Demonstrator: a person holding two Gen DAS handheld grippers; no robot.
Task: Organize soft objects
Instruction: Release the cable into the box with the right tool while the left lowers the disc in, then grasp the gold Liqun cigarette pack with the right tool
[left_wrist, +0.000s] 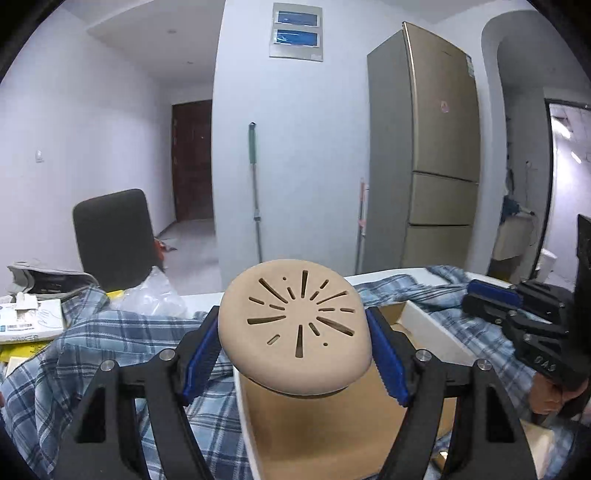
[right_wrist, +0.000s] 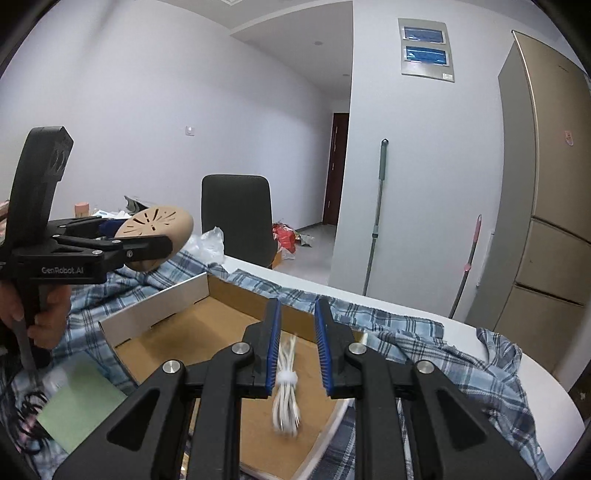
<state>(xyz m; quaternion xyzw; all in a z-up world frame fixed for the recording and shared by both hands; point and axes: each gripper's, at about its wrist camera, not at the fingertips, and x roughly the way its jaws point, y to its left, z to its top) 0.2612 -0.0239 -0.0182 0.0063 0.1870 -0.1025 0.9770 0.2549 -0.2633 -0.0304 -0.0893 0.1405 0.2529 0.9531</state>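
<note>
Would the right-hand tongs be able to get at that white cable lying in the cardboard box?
Probably yes. The white cable bundle lies uncovered on the floor of the open cardboard box, just ahead of the right tongs. Their jaws look nearly shut with nothing held, so they must open first.

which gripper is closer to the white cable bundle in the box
Right. The right gripper hovers just above the white cable bundle lying in the cardboard box; the left gripper is off to the side, raised, holding the beige slipper.
</note>
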